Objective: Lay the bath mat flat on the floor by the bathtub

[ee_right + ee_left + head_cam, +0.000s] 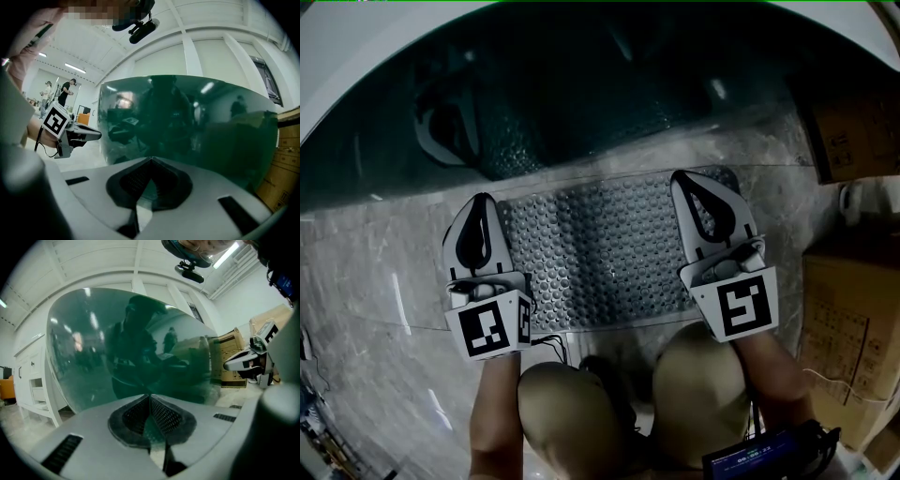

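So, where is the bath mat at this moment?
Head view, centre: the bath mat lies on the floor alongside the bathtub, its left end under the left gripper and its right end under the right gripper.

A translucent grey, rectangular bath mat (600,248) with a surface of small round bumps lies spread flat on the pale grey veined stone floor (375,272). Its long side runs just beside the curved wall of the glossy dark green bathtub (609,84).
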{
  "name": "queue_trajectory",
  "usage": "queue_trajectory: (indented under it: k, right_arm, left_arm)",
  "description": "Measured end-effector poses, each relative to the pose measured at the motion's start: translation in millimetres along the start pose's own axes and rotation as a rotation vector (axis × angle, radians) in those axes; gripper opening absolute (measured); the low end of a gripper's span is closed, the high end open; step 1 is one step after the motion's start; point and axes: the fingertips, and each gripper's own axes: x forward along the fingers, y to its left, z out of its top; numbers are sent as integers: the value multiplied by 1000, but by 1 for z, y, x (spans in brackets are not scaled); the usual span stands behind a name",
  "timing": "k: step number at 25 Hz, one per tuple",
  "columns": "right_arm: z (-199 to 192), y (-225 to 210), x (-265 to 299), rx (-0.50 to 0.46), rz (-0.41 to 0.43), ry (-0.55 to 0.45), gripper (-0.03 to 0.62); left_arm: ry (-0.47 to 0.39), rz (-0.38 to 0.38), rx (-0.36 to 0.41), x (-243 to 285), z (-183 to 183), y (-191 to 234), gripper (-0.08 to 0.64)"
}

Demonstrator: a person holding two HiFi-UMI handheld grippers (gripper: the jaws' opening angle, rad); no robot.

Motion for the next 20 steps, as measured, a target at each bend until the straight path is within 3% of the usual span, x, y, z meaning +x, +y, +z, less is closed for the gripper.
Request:
queue_trajectory:
  k: [20]
  right_arm:
    - [-4,0,3,0,-2,1,18]
  left_arm:
    - [11,10,0,2,-6,4,35]
